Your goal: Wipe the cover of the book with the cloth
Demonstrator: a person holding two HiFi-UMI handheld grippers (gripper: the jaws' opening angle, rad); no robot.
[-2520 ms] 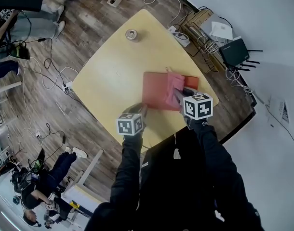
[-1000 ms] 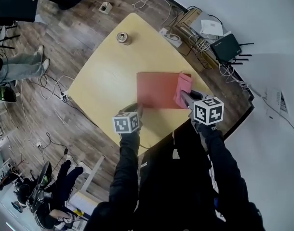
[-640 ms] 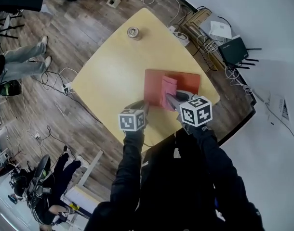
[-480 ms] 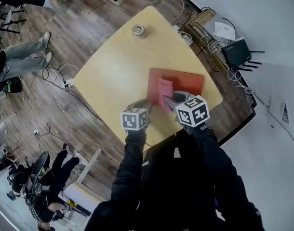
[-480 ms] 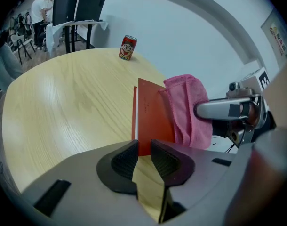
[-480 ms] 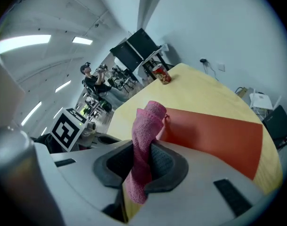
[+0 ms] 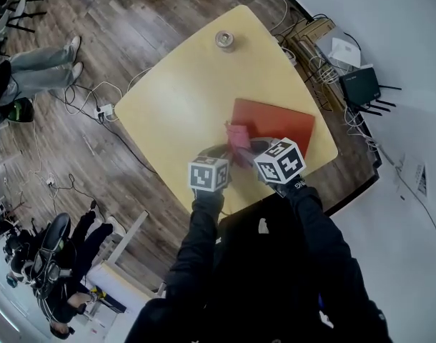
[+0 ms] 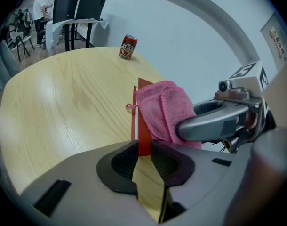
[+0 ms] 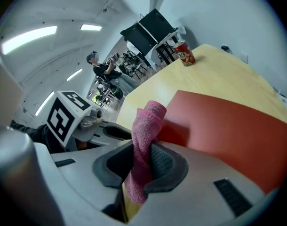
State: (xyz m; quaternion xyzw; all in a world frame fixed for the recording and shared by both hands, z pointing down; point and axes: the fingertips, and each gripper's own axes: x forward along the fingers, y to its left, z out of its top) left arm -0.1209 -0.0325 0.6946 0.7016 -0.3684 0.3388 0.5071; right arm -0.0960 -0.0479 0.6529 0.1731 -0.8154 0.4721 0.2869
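Jaws of the left gripper [image 8: 143,150] are closed on the near edge of the red book [image 9: 228,126]. The right gripper [image 9: 142,163], just beside it, clamps the pink cloth [image 9: 149,121], which rests on the cover. A soda can [image 8: 128,47] stands far ahead on the table [image 7: 179,98].

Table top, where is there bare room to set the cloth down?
The wide bare table between the can and the book is free. It is crowded at the near side, where the left gripper, the right gripper and the cloth meet at the book's edge.
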